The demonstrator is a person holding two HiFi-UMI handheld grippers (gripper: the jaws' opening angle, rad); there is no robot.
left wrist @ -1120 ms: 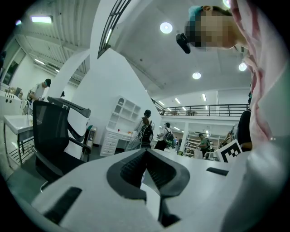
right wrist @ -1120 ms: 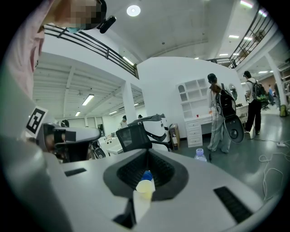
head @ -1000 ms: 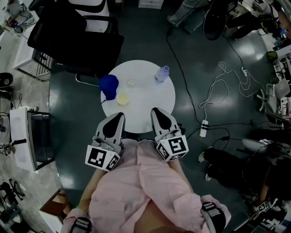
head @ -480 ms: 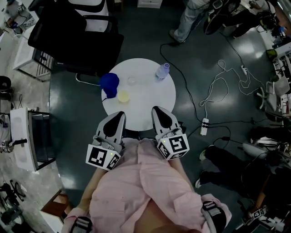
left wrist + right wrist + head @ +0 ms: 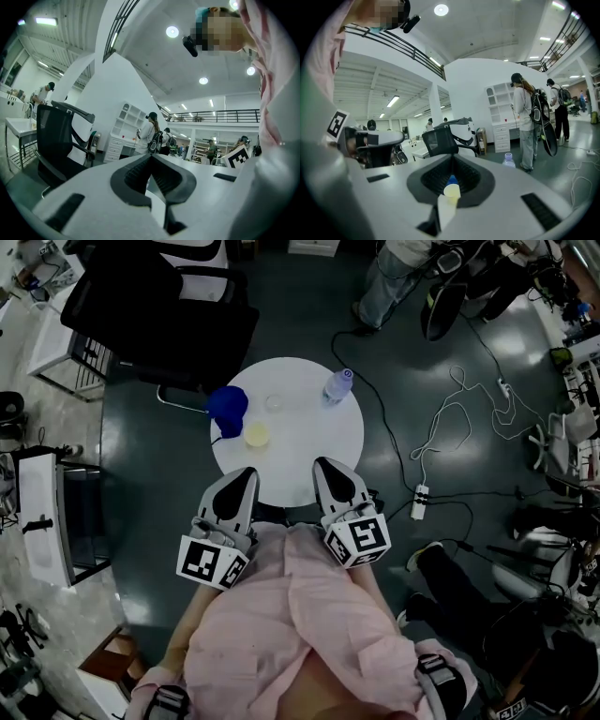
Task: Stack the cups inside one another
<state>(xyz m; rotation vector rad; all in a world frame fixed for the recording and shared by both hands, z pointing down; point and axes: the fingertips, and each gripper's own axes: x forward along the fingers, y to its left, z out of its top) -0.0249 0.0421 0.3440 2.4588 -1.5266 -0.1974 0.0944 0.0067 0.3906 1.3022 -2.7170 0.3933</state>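
A round white table (image 5: pixel 309 442) holds a blue cup (image 5: pixel 226 405) at its left edge. A clear cup (image 5: pixel 274 402) stands to the right of it, and a pale yellow cup (image 5: pixel 256 435) sits nearer to me. All three stand apart. My left gripper (image 5: pixel 246 474) and right gripper (image 5: pixel 322 465) hover side by side over the table's near edge, both shut and empty. In the right gripper view the right gripper (image 5: pixel 452 157) points level at the yellow cup (image 5: pixel 452 190), with the blue cup (image 5: pixel 451 179) behind it. The left gripper (image 5: pixel 151 156) shows no cup in its own view.
A plastic water bottle (image 5: pixel 337 387) stands at the table's far right. A black office chair (image 5: pixel 159 306) sits just beyond the table's left side. Cables and a power strip (image 5: pixel 419 502) lie on the floor to the right. People stand at the top of the head view.
Both grippers and the cups have stayed where they were. A person has walked into the top of the head view.
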